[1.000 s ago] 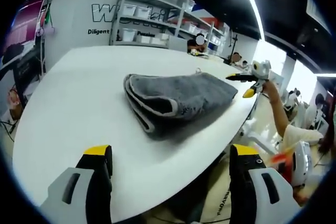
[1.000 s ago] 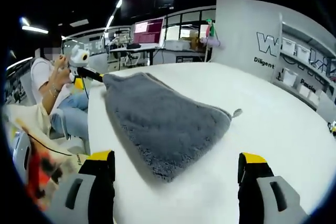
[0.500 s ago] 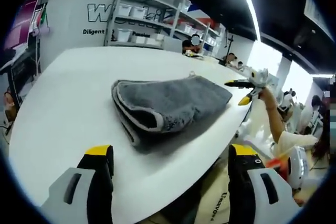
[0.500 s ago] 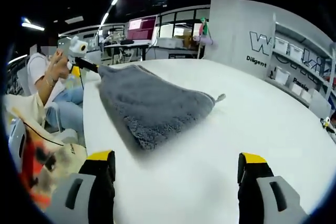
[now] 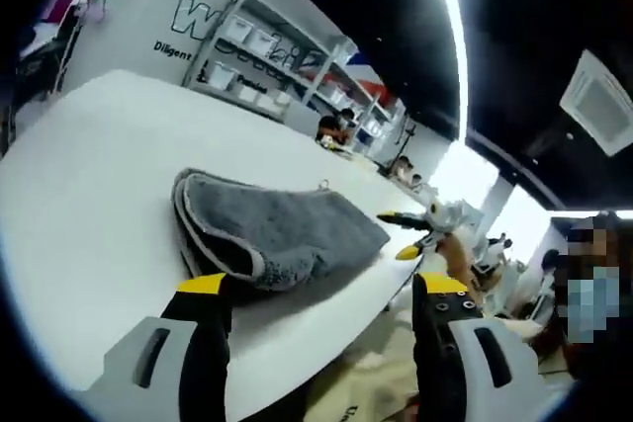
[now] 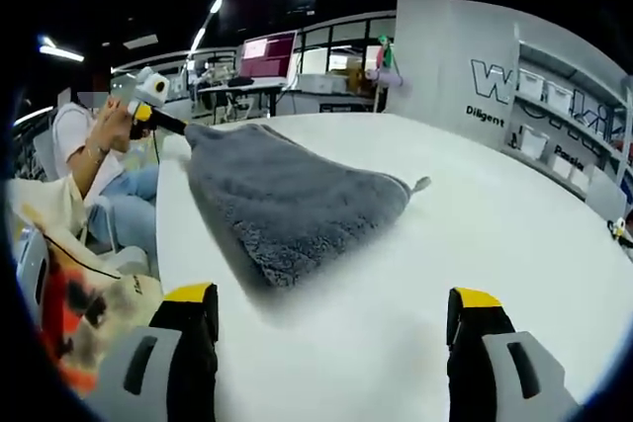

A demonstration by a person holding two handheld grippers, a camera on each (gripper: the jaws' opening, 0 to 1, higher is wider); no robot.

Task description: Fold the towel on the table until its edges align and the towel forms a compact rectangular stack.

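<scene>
On the white table [image 5: 89, 175], the grey towel [image 5: 272, 234] is lying folded into a thick bundle, its layered, pale-trimmed edge turning toward the left gripper [image 5: 321, 289] and a small hanging loop sticking out at its far side. In the left gripper view, that gripper's two yellow-tipped jaws are standing wide apart with nothing between them, the left jaw rising just in front of the towel's near fold and the right jaw hanging past the table's edge. Beyond the towel's far corner, the right gripper [image 5: 413, 235] is showing in a person's hand, off the table's edge; whether its tips are touching the cloth cannot be told from here.

In the right gripper view, the towel [image 6: 287, 200] is spreading across the table [image 6: 475, 224] as a rough wedge, its loop poking out on the right side. The right gripper [image 6: 331, 303] is holding its own jaws wide apart and empty, well short of the towel's near edge. At the towel's far corner, the left gripper [image 6: 158, 118] is appearing in a hand [image 6: 111, 130], right at the cloth. Shelving with bins [image 5: 267, 46] is standing against the far wall.
</scene>
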